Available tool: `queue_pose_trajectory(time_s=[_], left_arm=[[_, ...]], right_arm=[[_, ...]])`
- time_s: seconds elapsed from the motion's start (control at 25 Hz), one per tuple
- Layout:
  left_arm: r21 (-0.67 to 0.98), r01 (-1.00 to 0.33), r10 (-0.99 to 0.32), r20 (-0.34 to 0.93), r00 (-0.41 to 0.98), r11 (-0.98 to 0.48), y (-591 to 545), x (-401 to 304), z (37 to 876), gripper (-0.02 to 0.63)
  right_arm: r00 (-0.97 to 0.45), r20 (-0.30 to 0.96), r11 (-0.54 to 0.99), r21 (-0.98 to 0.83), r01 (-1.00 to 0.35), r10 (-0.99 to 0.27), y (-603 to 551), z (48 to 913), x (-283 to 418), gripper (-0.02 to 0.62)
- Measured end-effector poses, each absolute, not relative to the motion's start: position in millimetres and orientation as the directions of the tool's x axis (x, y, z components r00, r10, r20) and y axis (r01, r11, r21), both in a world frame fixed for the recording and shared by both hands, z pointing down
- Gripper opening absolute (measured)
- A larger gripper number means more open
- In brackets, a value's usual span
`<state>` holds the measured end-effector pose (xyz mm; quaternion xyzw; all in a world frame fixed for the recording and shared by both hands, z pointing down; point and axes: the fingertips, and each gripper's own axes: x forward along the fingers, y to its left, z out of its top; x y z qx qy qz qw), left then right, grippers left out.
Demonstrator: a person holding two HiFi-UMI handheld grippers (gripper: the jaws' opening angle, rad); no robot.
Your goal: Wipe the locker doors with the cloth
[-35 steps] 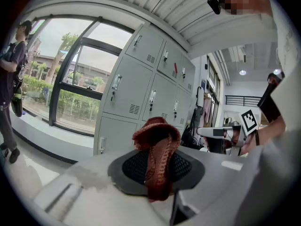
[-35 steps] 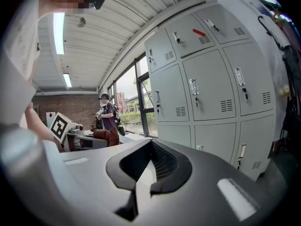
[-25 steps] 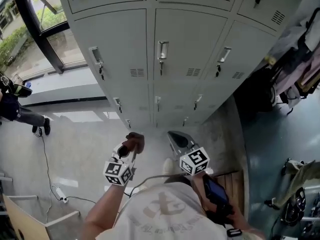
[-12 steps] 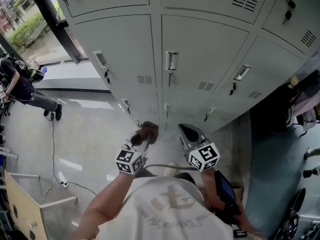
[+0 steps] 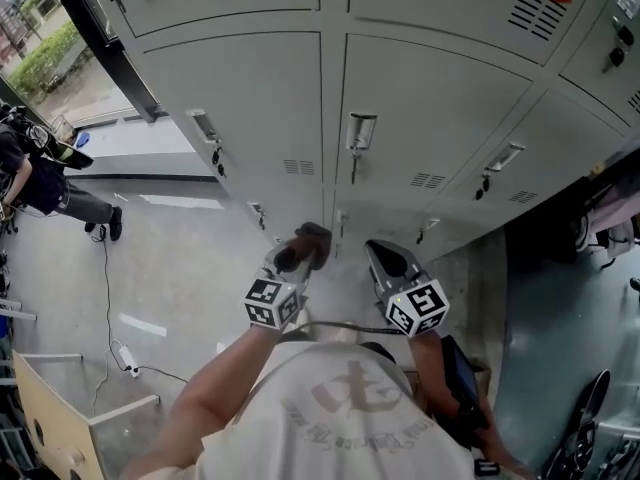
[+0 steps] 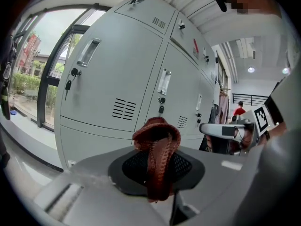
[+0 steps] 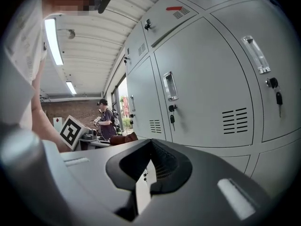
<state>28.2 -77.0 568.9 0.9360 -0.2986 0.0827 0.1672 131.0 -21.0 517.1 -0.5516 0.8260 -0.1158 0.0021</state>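
The left gripper (image 5: 292,260) is pinched tight on a reddish-brown cloth (image 6: 157,147), which stands up in a folded loop from between its closed jaws. The right gripper (image 5: 383,261) carries nothing; its jaws are pressed together with only a thin slit showing between them.

Over the last second both grippers have been lifted and carried forward, and the person has stepped in, so the grey locker doors (image 5: 250,108) now fill more of the head view. The cloth, which a second ago sat over bare floor (image 5: 170,268), now lies in the head view at the foot of the lockers, near the seam between the left column of doors and the middle one (image 5: 430,118). The right gripper has come along just beside it, still level with the left.

In the left gripper view the doors with their handles and vent slots stand ahead of the cloth, and there seems to be a clear gap between them – no contact yet. So this looks like the approach, not the wiping: no door has been touched by the cloth at this moment. The likely next need is to close the rest of the gap and press the cloth flat on a door panel, keeping clear of the handle and dangling key (image 6: 69,84)
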Motion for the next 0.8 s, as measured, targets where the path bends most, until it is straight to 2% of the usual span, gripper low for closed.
queue_pose_trajectory(time_s=[0.44, 0.8], left_arm=[[0.295, -0.499, -0.429, 0.274, 0.861, -0.815, -152.8, 41.8, 581.5, 0.087], [0.271, -0.524, -0.455, 0.28, 0.845, -0.807, -184.5, 72.2, 593.9, 0.086]], right_arm=[[-0.268, 0.137, 0.245, -0.162, -0.956, -0.954, -76.0, 512.4, 111.4, 0.008], [-0.243, 0.172, 0.215, -0.166, -0.962, -0.955, -86.1, 518.7, 116.7, 0.008]])
